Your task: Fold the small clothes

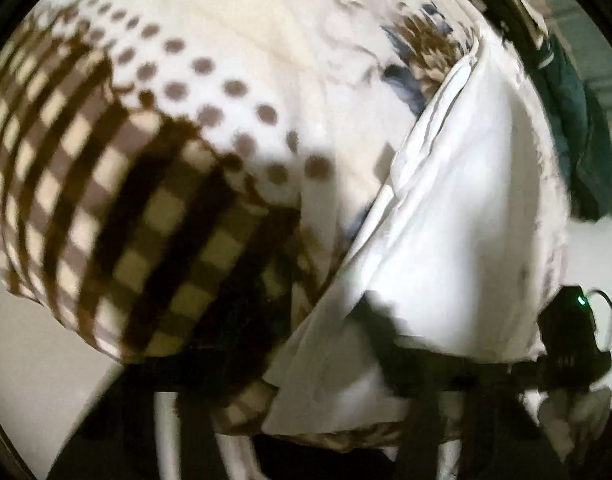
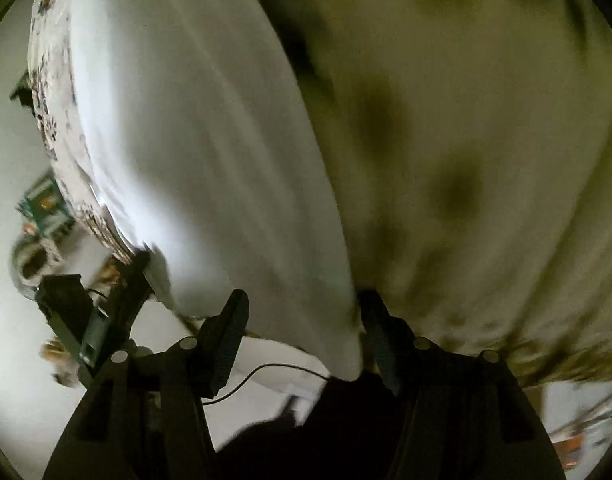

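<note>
Garment [image 1: 177, 168]: patterned outside, white lining [image 2: 209, 160], spread over the table [image 2: 9, 360], long edge running away from both tongs.
Right gripper [image 2: 301, 340]: your jaws gape wide, straddling the near hem, gripping nothing.
Left gripper [image 1: 386, 364]: buried in cloth; grip cannot be told. Its body also shows at left in the right view.

Garment [image 1: 153, 184]: white ground, brown-and-cream check panel, brown polka dots beside it, a blue-brown print patch; inner face plain white. Right wrist view: same garment [image 2: 193, 140] white, print-speckled edge. Right gripper [image 2: 306, 340] black. Background cloth [image 1: 578, 128] dark teal.
</note>
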`<state>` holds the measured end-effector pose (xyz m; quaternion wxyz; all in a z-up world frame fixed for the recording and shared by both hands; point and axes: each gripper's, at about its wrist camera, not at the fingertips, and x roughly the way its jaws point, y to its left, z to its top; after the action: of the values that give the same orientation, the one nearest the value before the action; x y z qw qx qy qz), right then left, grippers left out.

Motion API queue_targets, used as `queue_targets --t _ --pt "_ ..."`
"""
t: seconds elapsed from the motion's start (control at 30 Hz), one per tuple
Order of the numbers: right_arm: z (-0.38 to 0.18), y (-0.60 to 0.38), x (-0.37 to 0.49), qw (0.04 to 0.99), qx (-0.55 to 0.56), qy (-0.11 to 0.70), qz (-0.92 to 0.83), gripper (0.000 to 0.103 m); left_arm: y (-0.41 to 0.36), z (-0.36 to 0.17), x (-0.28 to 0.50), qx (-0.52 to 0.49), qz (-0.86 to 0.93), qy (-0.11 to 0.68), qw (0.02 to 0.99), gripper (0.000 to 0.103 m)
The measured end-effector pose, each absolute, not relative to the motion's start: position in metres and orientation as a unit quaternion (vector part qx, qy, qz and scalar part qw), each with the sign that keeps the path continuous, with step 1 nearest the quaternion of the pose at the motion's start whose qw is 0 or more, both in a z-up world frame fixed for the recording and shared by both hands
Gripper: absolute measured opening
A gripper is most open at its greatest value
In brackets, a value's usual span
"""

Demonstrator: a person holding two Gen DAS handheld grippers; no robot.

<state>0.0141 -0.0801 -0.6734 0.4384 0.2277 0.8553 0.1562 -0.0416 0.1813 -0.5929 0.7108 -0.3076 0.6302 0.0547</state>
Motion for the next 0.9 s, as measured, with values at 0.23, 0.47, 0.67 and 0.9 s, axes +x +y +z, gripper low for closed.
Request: queue_targets --t 0.23,0.47,0.67,0.9 --pt "-0.669 -0.113 -0.010 0.446 0.238 0.851 0.142 0.005 0.175 -0.565 -0.043 -0.275 0.072 0.656 0.699 0.014" --pt "-0.598 -0.165 0.059 0.520 0.268 0.795 0.158 0.060 0.165 -0.510 -0.001 -0.268 0.056 0.617 0.738 0.067" --pt "-0.587 -0.219 0.146 0.571 0.284 0.761 0.122 0.060 0.157 -0.522 0.105 -0.281 0.001 0.596 0.752 0.067" --pt "-0.580 -0.236 0.281 0.647 0.299 0.688 0.137 0.060 0.143 -0.521 0.274 -0.262 -0.102 0.564 0.776 0.067"
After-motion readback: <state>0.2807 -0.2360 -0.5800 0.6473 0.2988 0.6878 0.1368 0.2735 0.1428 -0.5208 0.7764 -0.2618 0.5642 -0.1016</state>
